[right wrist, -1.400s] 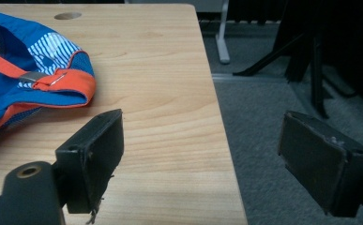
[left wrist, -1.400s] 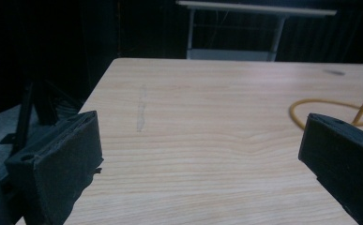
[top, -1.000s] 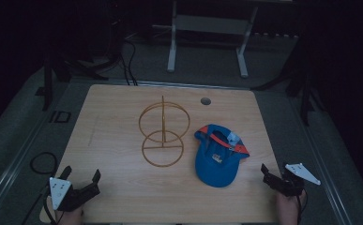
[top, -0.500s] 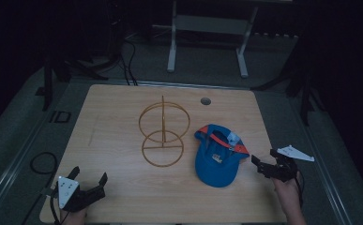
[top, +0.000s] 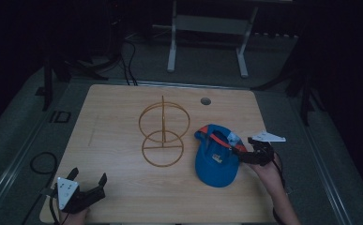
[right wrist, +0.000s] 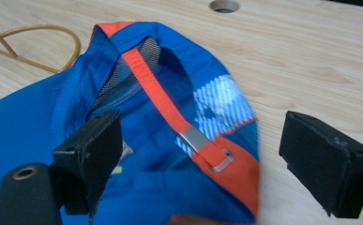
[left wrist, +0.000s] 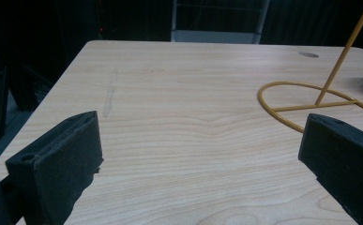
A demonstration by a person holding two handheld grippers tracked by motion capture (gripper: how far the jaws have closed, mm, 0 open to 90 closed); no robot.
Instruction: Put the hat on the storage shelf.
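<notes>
The right gripper (right wrist: 188,154) is held with jaws apart over the back of the cap (top: 215,157), which lies on the table (top: 113,117) right of the wire stand (top: 163,136). The orange strap (right wrist: 158,96) should be straddled squarely before closing. The left gripper (top: 87,187) waits, jaws apart, at the near left.

One blue cap (top: 215,157), one wire stand (top: 163,134), two hand-held grippers.

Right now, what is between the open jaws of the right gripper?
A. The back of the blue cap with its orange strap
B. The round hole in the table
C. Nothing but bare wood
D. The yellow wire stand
A: in the right gripper view the right gripper stands open around the rear of the blue cap, with the orange strap between its jaws.
</notes>
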